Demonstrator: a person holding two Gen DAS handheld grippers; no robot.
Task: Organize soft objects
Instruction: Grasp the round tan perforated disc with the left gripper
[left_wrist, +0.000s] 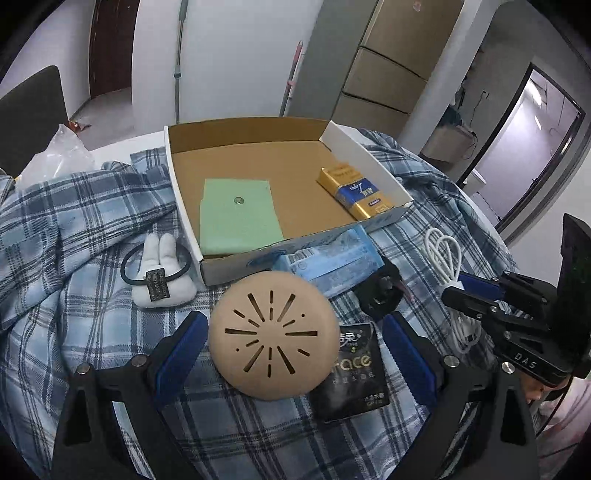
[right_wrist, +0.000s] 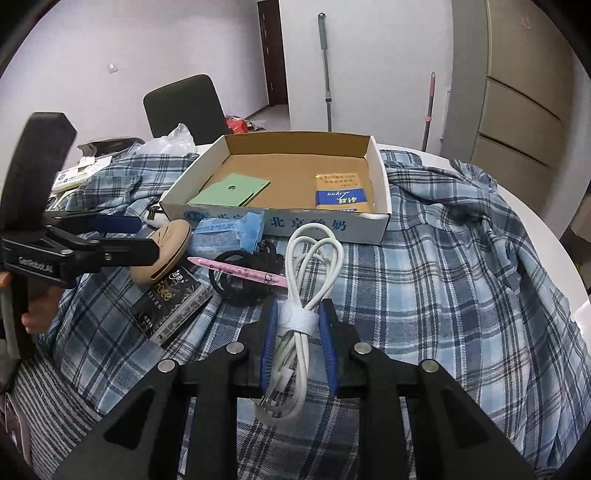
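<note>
A tan round pad with cut slots (left_wrist: 273, 336) lies on the plaid cloth between the fingers of my left gripper (left_wrist: 291, 332), which is open around it. It also shows in the right wrist view (right_wrist: 162, 251). My right gripper (right_wrist: 297, 325) is closed on a coiled white cable (right_wrist: 310, 266) at its white strap; the cable also shows in the left wrist view (left_wrist: 443, 254). An open cardboard box (left_wrist: 369, 147) holds a green cloth (left_wrist: 238, 214) and a gold and blue packet (left_wrist: 354, 192).
A white plush hair tie (left_wrist: 162, 269), a blue mask pack (left_wrist: 332, 262), a black tissue pack (left_wrist: 351, 373), a pink pen (right_wrist: 236, 271) and black hair bands (right_wrist: 236, 280) lie on the plaid cloth (right_wrist: 443, 277). A chair (right_wrist: 184, 103) stands behind the table.
</note>
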